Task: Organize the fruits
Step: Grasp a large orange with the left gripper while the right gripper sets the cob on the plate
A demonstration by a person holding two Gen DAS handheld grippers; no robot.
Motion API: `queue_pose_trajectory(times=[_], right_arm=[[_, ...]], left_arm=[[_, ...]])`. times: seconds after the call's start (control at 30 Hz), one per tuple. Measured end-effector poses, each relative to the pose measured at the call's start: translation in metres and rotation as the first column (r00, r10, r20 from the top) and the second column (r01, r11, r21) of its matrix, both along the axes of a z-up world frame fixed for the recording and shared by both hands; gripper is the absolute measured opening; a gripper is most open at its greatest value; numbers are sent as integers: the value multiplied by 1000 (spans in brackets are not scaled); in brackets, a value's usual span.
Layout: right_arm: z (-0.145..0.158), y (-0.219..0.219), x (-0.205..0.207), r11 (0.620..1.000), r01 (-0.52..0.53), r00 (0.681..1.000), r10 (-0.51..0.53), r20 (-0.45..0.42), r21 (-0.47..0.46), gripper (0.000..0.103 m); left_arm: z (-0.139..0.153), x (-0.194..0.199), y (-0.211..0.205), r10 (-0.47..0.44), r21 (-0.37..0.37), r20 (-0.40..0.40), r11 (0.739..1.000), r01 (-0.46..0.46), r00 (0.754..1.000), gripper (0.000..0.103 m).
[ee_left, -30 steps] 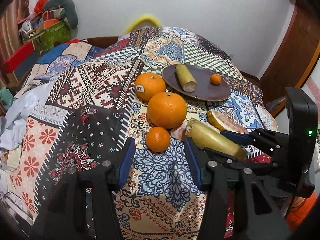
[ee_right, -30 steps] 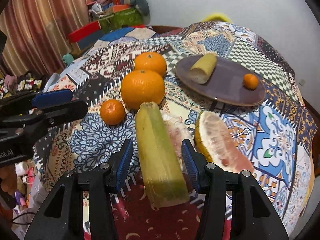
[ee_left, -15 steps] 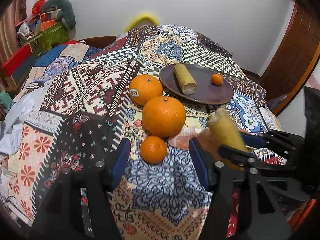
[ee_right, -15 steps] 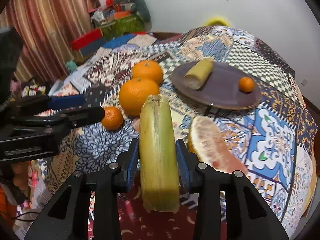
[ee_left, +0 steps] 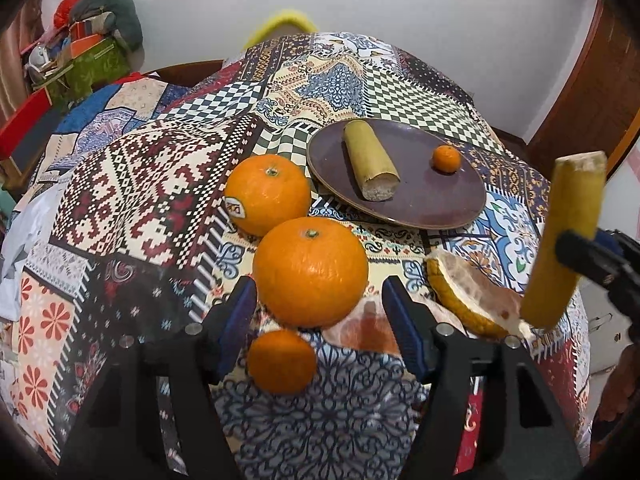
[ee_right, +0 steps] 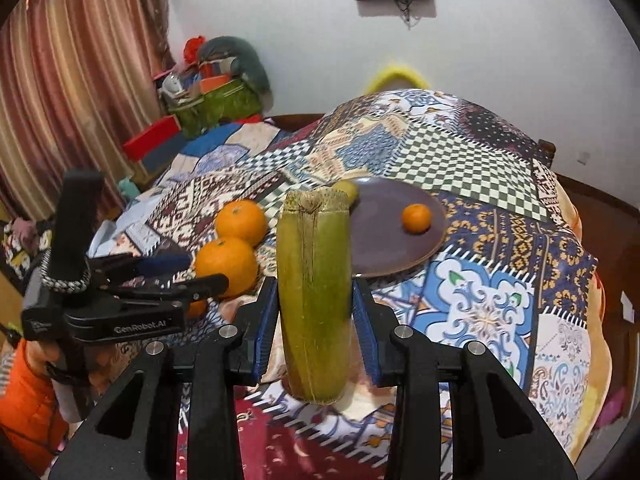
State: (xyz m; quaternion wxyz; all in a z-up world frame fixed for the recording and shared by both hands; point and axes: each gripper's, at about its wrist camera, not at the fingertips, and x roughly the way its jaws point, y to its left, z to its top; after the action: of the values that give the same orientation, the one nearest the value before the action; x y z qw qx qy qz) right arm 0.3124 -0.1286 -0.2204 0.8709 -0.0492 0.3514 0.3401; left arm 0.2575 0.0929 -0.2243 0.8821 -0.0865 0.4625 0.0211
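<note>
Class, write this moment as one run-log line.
right gripper: shut on cane piece, lifted | left gripper: open near small orange | plate: cane, mandarin

2 big oranges [ee_left: 310,270] + small one [ee_left: 281,361] on worktop [ee_left: 120,208], left of plate [ee_left: 440,200] w/ cane piece [ee_left: 370,162] & tiny orange [ee_left: 447,158]

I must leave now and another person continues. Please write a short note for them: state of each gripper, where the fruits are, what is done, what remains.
Right gripper: jaws shut on a sugarcane piece, lifted clear of the cloth.
Left gripper: jaws just opening, nothing gripped; the small orange lies between them, the large orange just beyond.
On the plate: one cane piece and one tiny orange.
On the cloth: three oranges, the stickered orange included, and a pomelo wedge.
Left to do: probably plate the held cane, then the remaining fruit.
</note>
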Motion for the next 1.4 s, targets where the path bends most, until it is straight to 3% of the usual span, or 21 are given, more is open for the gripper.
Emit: queue_pose_trajectory(times=[0.13, 0.4, 0.73, 1.03, 1.4], right_arm=[[2, -8, 8, 1000, 26, 1000, -26, 11, 4, 34], [-2, -20, 17, 999, 52, 999, -52, -5, 8, 34], [4, -24, 20, 998, 62, 998, -62, -6, 13, 34], [16, -23, 26, 997, 69, 997, -70, 23, 41, 34], [13, 0, 59, 996, 68, 998, -68, 9, 52, 34]], left_arm=[[-7, 10, -1, 10, 18, -11, 1000, -10, 1000, 70], [-19, 24, 0, 22, 21, -43, 1000, -21, 999, 70], [-11, 21, -2, 19, 29, -31, 999, -18, 999, 68], [26, 15, -4, -4, 19, 58, 1000, 3, 998, 68], [60, 36, -2, -5, 18, 160, 1000, 2, 987, 68]])
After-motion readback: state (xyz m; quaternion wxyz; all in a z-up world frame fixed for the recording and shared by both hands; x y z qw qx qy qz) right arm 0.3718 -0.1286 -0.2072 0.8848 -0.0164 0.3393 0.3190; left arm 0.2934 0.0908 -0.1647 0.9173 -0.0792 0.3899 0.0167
